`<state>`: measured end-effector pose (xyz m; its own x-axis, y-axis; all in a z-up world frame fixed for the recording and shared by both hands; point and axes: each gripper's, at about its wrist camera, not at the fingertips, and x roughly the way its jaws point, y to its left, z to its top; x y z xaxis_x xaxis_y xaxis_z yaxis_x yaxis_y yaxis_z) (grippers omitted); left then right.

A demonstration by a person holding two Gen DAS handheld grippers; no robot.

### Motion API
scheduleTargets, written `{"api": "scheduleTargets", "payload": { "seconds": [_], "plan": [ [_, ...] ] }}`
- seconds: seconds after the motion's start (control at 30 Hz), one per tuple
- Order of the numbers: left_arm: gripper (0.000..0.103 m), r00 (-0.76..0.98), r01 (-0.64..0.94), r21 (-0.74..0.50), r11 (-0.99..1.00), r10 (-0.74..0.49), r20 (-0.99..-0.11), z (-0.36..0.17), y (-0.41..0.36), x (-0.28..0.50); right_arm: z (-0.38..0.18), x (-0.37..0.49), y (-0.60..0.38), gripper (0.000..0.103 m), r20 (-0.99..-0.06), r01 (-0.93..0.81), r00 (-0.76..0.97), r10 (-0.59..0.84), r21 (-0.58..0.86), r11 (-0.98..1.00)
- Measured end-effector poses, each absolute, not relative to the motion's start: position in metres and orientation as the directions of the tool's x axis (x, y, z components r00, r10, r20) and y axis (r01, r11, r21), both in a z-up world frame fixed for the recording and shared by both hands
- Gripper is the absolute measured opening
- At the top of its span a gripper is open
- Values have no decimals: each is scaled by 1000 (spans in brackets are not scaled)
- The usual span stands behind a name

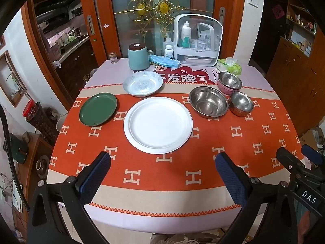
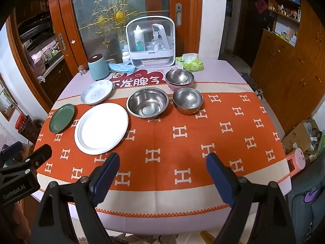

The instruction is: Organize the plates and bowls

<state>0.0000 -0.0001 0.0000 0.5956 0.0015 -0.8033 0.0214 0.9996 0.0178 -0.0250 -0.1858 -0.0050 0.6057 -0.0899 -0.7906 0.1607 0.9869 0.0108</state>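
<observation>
A table draped in an orange cloth patterned with pale H shapes (image 1: 223,142) carries all the dishes on its far half, leaving the near half bare cloth as far as the zigzag-stitched hem at the front edge. The left gripper (image 1: 162,162) hangs above that near strip with its blue-padded fingers spread wide and nothing between them; the right gripper (image 2: 162,162) hangs beside it, likewise wide and holding nothing. The large round white plate (image 1: 158,125) lies nearest the grippers, near the middle of the table. To its left, close to the table's left edge, sits the small round dark green plate (image 1: 98,109), just apart from the white one. Behind the white plate rests the pale blue-patterned shallow dish (image 1: 142,83). To the right stands the large stainless steel bowl (image 1: 208,104), with a smaller steel bowl (image 1: 241,104) just beside it, and behind them a steel bowl nested in a pink bowl (image 1: 229,82). Along the far edge stand a teal cylindrical container with a dark lid (image 1: 138,57), a blue face mask (image 1: 164,61), a white box holding bottles (image 1: 198,40) and a green tissue pack (image 1: 229,65). The table's right side, past the bowls, is open cloth to the edge.
</observation>
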Motion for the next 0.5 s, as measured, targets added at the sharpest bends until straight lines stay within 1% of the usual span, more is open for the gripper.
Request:
{"api": "scheduleTargets", "payload": {
  "seconds": [0.5],
  "plan": [
    [102, 596, 22, 14, 1000, -2, -803, 0, 0, 0, -6, -28, -184, 88, -790, 162, 606, -91, 10, 987]
  ]
}}
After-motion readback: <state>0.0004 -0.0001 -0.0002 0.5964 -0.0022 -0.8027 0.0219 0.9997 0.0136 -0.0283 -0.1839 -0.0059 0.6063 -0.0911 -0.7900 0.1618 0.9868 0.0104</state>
